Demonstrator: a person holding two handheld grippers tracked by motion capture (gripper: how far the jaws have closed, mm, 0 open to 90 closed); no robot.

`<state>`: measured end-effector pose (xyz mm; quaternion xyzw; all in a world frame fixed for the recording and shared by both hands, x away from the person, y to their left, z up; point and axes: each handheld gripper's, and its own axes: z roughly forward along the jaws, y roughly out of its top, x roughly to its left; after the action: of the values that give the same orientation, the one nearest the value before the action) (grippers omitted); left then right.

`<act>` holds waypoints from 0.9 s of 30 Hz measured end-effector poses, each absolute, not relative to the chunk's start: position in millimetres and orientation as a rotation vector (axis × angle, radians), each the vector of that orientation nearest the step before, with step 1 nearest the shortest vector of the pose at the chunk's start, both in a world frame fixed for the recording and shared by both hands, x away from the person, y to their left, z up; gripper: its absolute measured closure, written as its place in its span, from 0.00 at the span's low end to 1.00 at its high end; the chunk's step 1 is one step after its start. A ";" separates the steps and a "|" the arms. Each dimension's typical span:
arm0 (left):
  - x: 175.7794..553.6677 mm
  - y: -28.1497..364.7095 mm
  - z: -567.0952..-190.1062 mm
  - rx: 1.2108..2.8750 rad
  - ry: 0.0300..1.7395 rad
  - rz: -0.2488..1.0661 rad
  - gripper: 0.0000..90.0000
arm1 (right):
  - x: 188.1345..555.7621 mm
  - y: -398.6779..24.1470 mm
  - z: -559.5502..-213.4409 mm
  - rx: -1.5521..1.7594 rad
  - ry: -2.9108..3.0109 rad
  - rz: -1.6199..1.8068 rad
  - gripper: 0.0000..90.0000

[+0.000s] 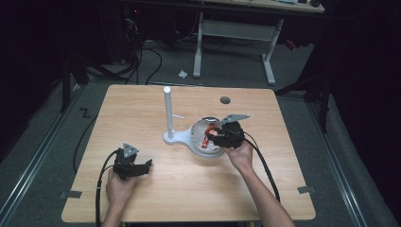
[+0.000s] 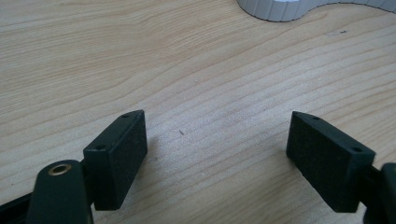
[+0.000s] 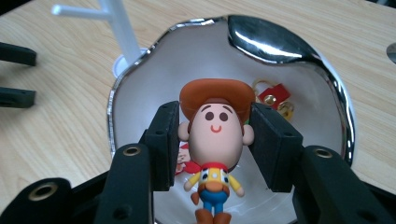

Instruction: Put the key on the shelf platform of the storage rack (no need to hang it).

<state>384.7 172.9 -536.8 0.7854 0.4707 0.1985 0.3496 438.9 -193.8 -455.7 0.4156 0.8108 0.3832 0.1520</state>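
A small cowboy figure [image 3: 215, 135] with a brown hat, yellow shirt and blue trousers stands upright between the pads of my right gripper [image 3: 215, 116], which is shut on its head. Both hang over a shiny silver bowl [image 3: 140, 70] with a wavy rim. A red tag on a gold key ring [image 3: 273, 95] lies inside the bowl. In the high view the right gripper [image 1: 215, 135] is over the bowl [image 1: 196, 142] at mid-table. My left gripper [image 1: 142, 166] rests low over the wood at front left, its jaws wide open [image 2: 217, 126] with nothing between them.
A white stand [image 1: 168, 116] with a tall post and side peg rises just left of the bowl, and its ribbed base [image 2: 280, 9] lies ahead of the left gripper. A dark round grommet [image 1: 225, 100] sits near the table's far edge. A desk frame [image 1: 234, 33] stands beyond.
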 end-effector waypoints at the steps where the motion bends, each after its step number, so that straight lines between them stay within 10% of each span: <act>1: 384.7 172.9 -536.9 2.035 1.219 0.514 0.23 | 440.1 -193.6 -455.8 1.192 2.323 1.106 0.60; 27: 384.9 172.9 -536.9 2.035 1.218 0.514 0.23 | 419.5 -234.7 -415.2 1.212 2.180 1.242 0.52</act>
<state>384.9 172.9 -536.9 0.7855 0.4703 0.1983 0.3499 419.5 -234.7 -415.2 0.4281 0.7701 0.4387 0.1768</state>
